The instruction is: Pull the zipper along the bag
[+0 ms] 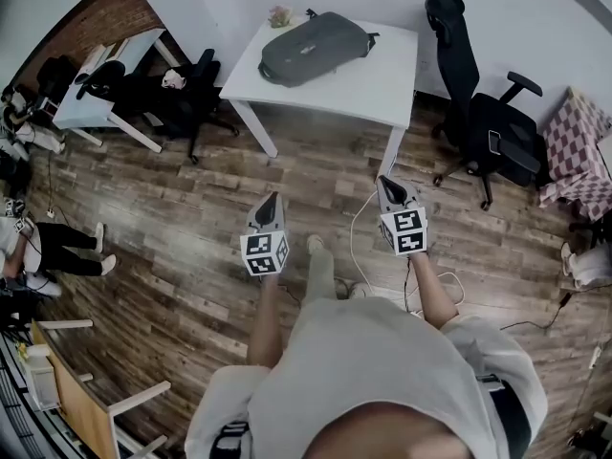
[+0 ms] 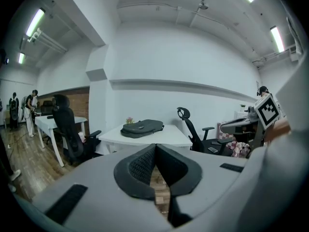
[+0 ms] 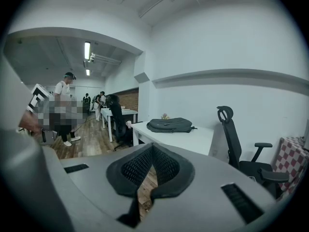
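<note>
A person stands on the wooden floor (image 1: 191, 208), well apart from a white counter (image 1: 382, 79), holding a gripper in each hand. The left gripper (image 1: 274, 199) and the right gripper (image 1: 385, 184) both point toward the counter. Each has its jaws pressed together with nothing between them, and only floorboards show below the closed pads. The dark grey bag (image 1: 316, 48) lies flat on the far half of the counter, toward its far left corner, with a small pinkish thing (image 1: 279, 15) just beside it at that corner. A black office chair (image 1: 478, 113) stands off the counter's right edge.

By the look of it, the task has not begun. Neither gripper is near the bag, and the zipper is too small to make out at this range, so all of the pull remains. No brand or label can be read on the bag. The only printed marks in view are the black-and-white squares on each gripper's cube (image 1: 265, 253).
</note>
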A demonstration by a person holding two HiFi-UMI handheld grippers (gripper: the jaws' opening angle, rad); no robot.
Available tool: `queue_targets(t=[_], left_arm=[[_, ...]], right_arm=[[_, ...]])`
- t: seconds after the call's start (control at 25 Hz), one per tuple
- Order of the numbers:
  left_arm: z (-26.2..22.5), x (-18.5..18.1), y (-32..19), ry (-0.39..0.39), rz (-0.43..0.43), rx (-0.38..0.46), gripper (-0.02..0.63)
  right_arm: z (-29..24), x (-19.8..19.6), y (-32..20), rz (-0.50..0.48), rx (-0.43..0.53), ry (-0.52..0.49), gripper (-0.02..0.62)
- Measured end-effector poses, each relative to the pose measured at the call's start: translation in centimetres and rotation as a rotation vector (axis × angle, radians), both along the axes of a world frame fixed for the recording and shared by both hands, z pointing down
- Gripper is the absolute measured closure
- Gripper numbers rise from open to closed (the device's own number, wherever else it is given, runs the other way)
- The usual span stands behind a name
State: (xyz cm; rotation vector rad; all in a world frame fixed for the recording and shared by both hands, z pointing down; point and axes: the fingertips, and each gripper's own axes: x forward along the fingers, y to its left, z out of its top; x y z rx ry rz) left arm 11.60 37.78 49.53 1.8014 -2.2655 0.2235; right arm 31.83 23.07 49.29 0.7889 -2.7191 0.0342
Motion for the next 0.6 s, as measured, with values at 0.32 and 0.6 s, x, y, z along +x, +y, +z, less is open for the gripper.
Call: queue_targets(t=[0.32,0.6], left_arm=[[0.9,-6.3,-8.2,0.02,0.046,0.014,0.58],[-0.1,-13.8,-16.0,0.025,0.111,0.028,0.58]], right_arm=[[0.3,-5.7,-6.6,0.038,0.01,0.019,0.581],[-0.8,-12.8,-12.7,0.083,0.016,0.031,0.581]])
